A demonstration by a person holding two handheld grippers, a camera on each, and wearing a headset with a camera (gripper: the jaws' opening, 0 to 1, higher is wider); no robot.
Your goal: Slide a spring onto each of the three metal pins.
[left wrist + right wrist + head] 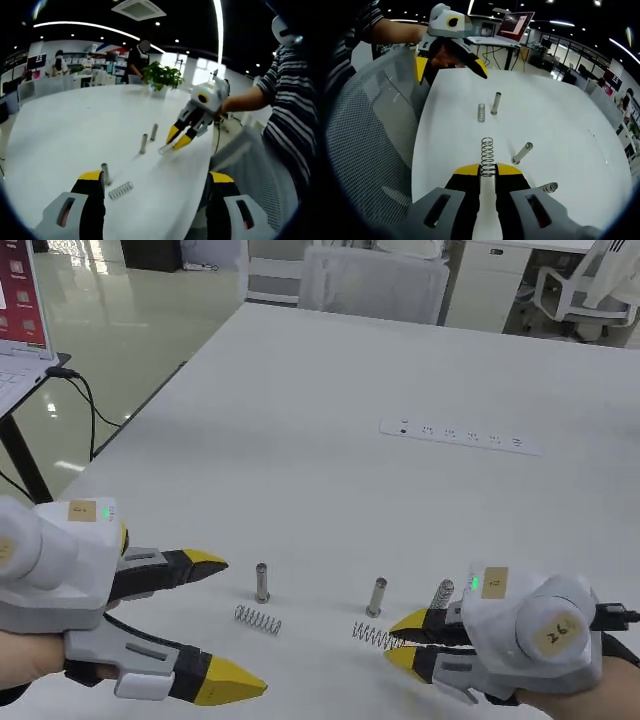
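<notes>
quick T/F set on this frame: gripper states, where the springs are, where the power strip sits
1. The right gripper is shut on a spring. True.
2. The left gripper holds a pin. False: its jaws stand wide open with nothing between them.
3. A second spring lies loose on the table beside the leftmost pin in the head view. True.
4. The power strip lies between the two grippers. False: it lies farther out on the table, well beyond both grippers.
</notes>
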